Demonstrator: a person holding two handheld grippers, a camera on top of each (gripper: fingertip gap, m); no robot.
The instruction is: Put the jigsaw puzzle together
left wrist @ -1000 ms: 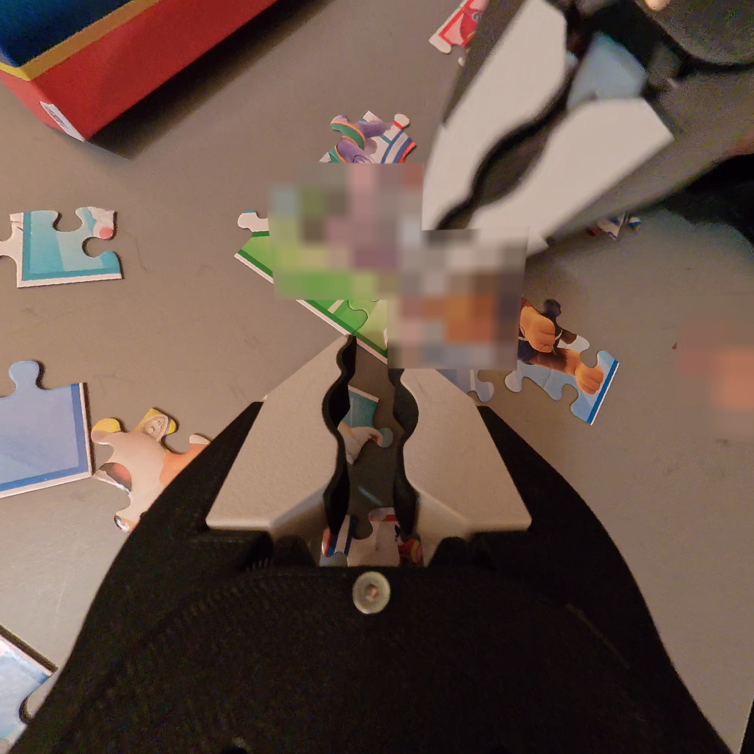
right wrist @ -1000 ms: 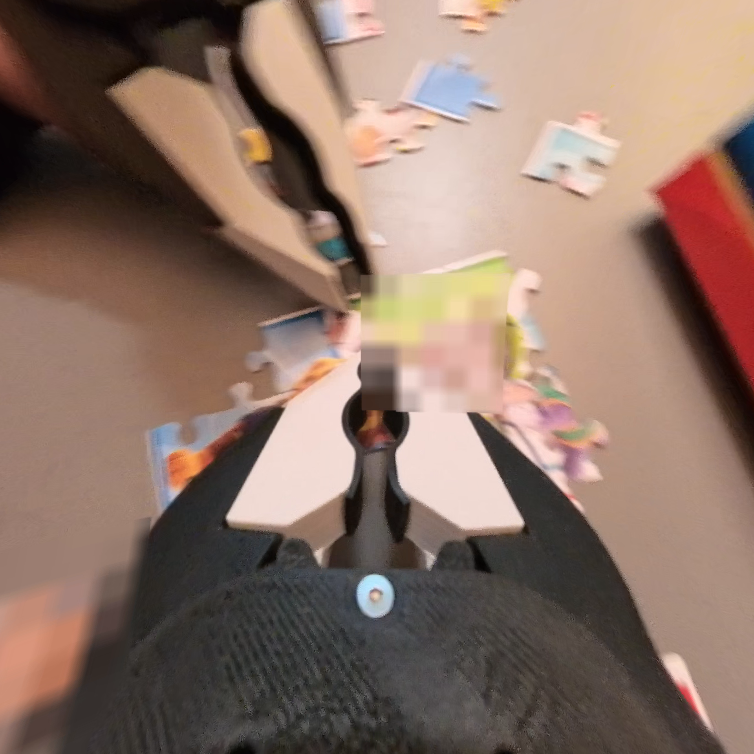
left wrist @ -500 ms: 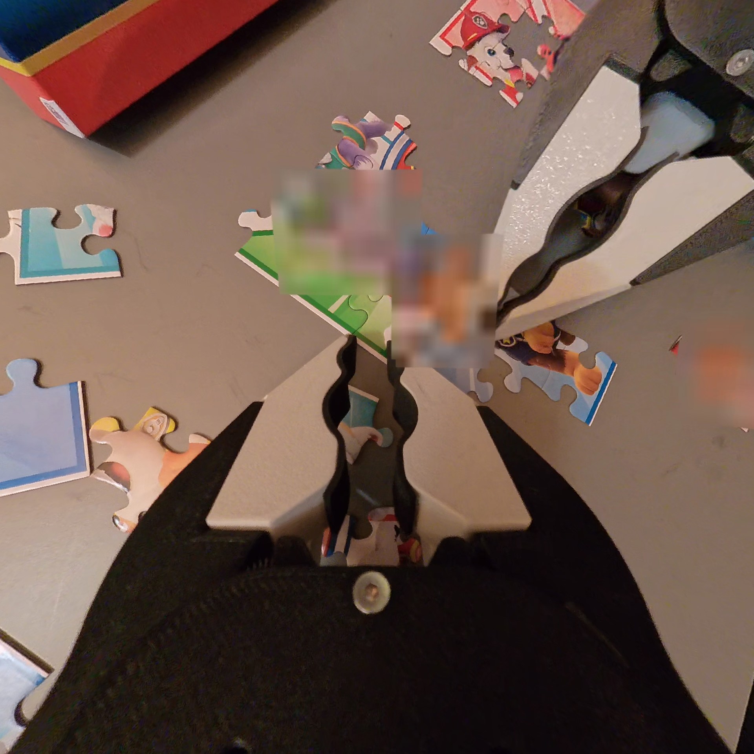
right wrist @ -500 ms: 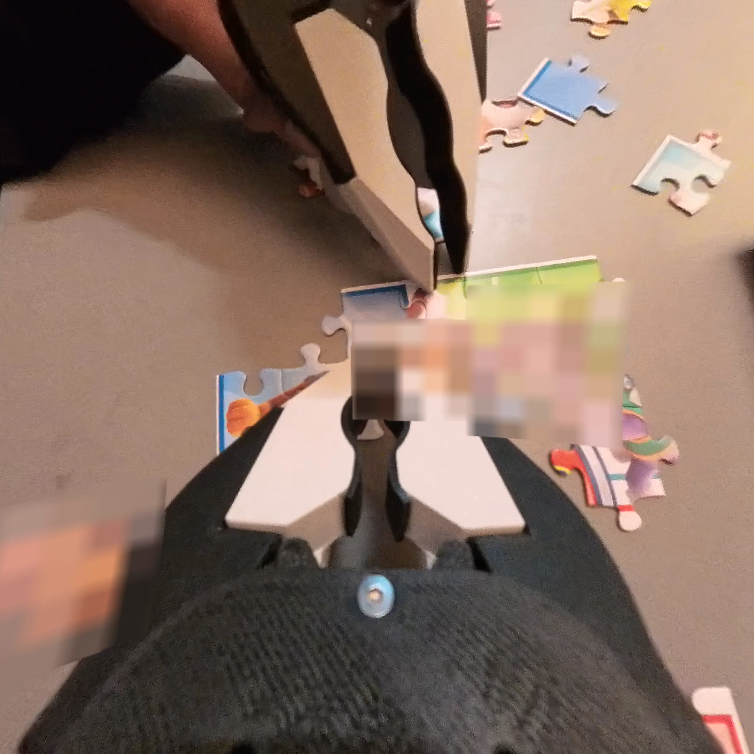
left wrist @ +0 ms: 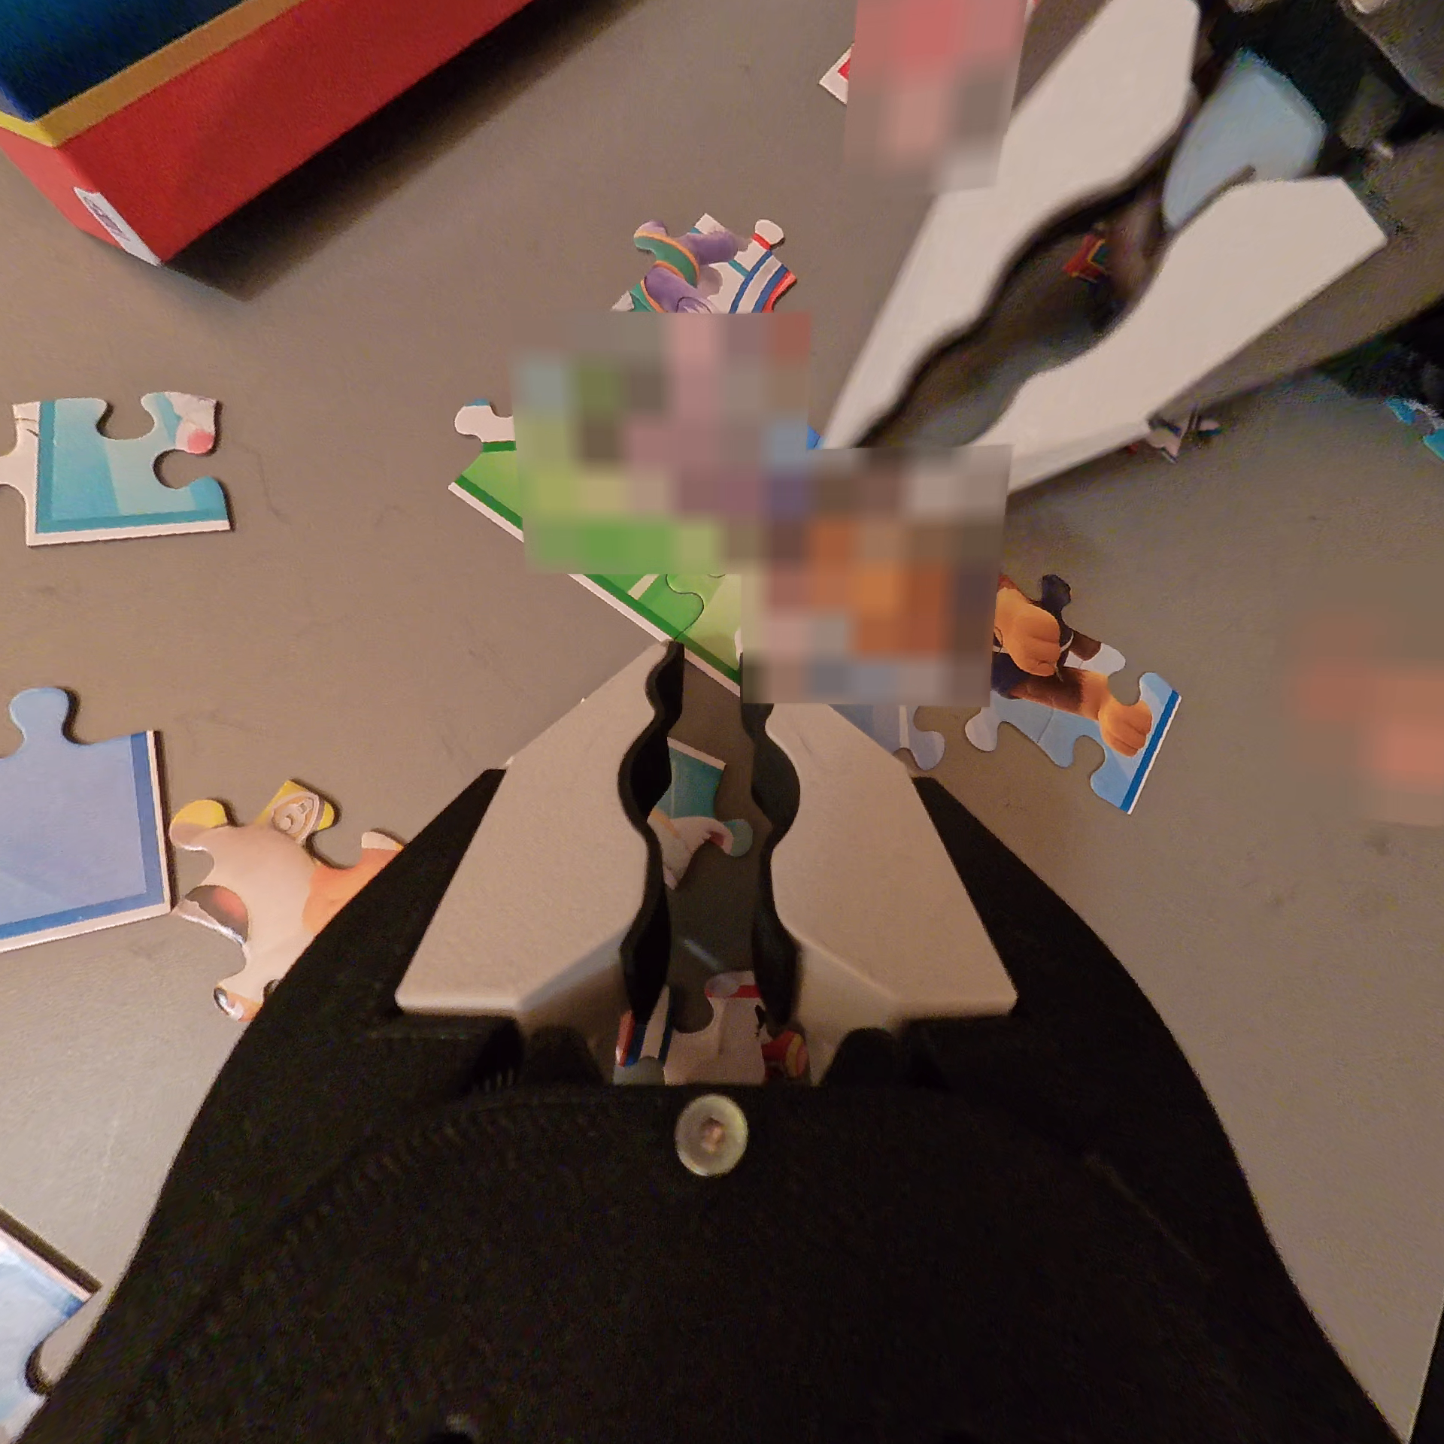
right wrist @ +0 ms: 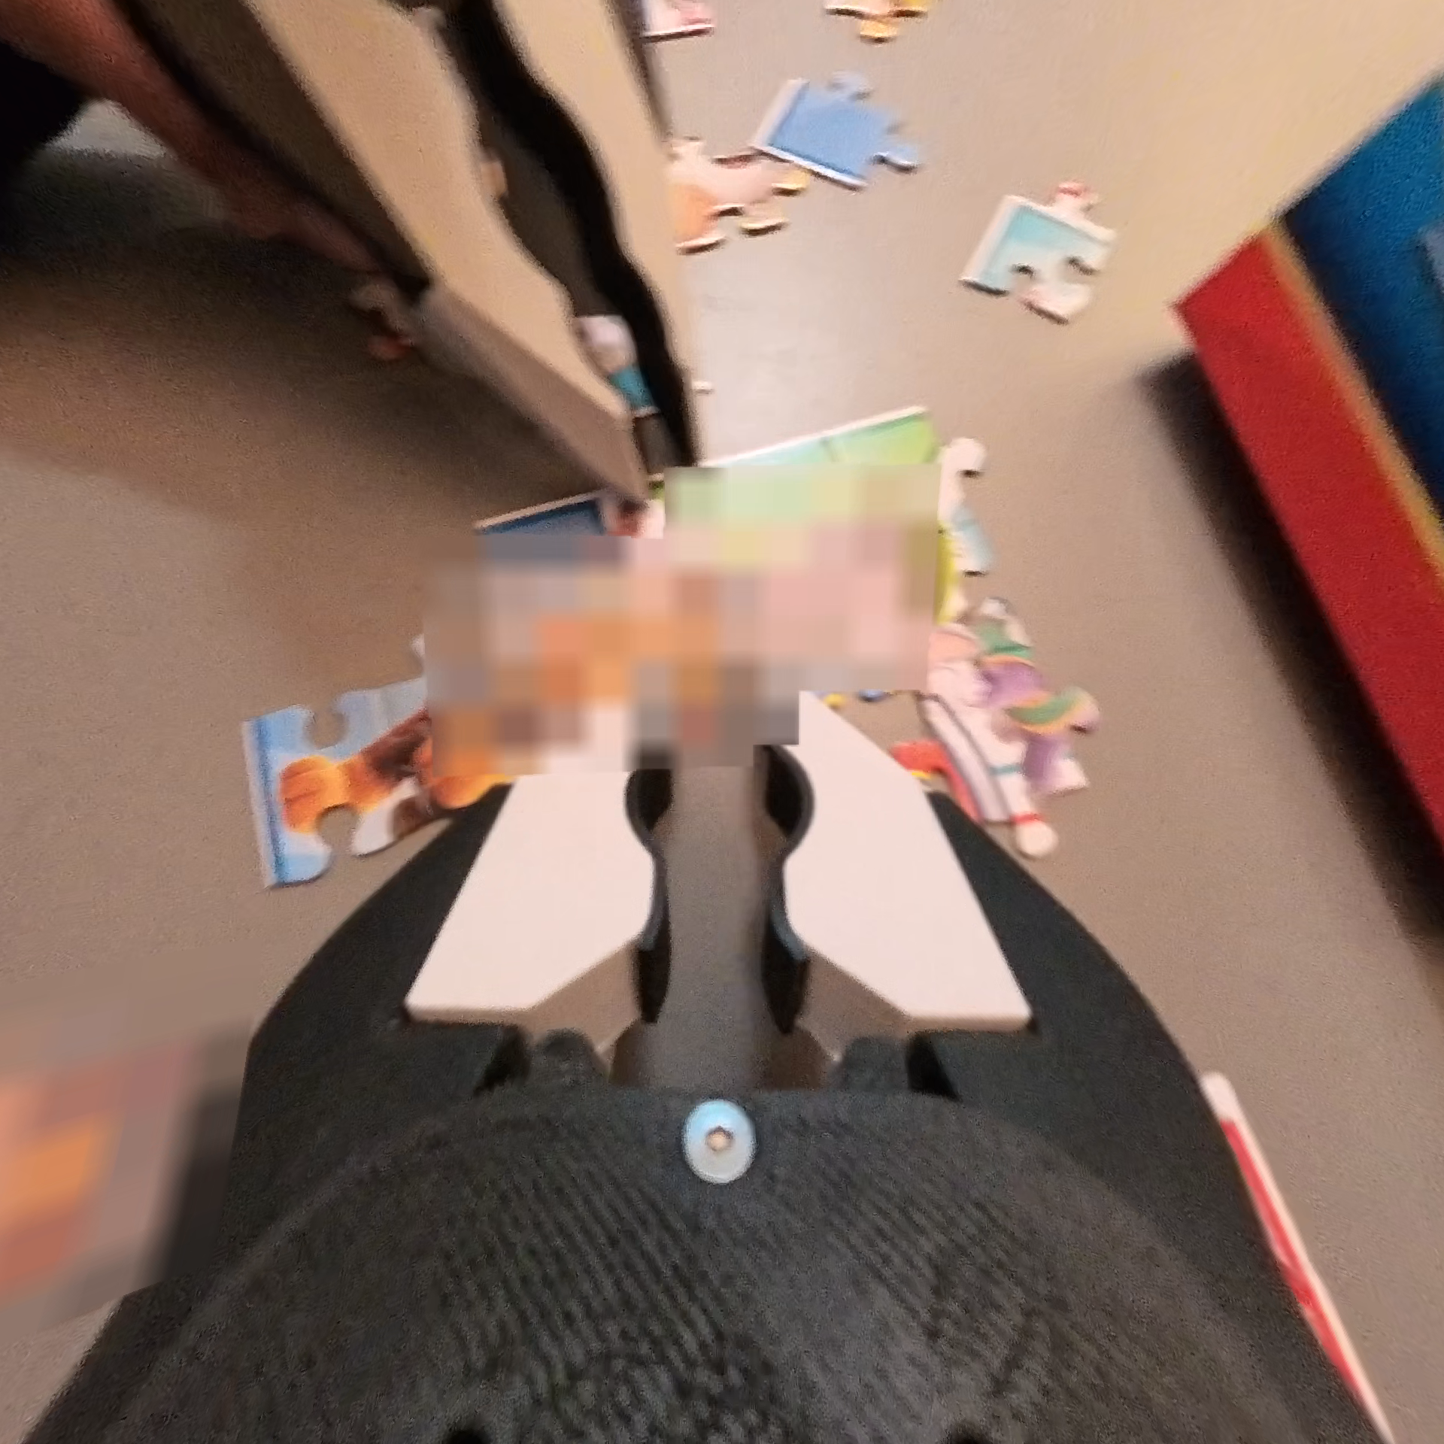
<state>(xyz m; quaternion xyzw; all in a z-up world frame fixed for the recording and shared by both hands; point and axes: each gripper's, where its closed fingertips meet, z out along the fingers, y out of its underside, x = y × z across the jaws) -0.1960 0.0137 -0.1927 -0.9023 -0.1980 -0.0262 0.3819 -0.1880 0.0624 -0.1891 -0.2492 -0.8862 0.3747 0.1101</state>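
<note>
Left gripper (left wrist: 709, 664): jaws slightly apart, gripping nothing, poised over a teal puzzle piece (left wrist: 688, 813) on the grey floor (left wrist: 352, 664).
Right gripper (right wrist: 715, 762): jaws apart, bare, above the joined pieces (right wrist: 875, 445).
Left view only: red box (left wrist: 234, 133) in sharp detail.
Right view only: blur throughout.

Left gripper (left wrist: 707, 664) hangs over a grey floor (left wrist: 352, 664), jaws slightly parted with nothing between the pads; its tips stand at the green border of a joined puzzle section (left wrist: 672, 602). Loose pieces (left wrist: 117, 469) lie around. Red box (left wrist: 234, 133) upper left. Right gripper (left wrist: 1008, 344) upper right, jaws parted.
</note>
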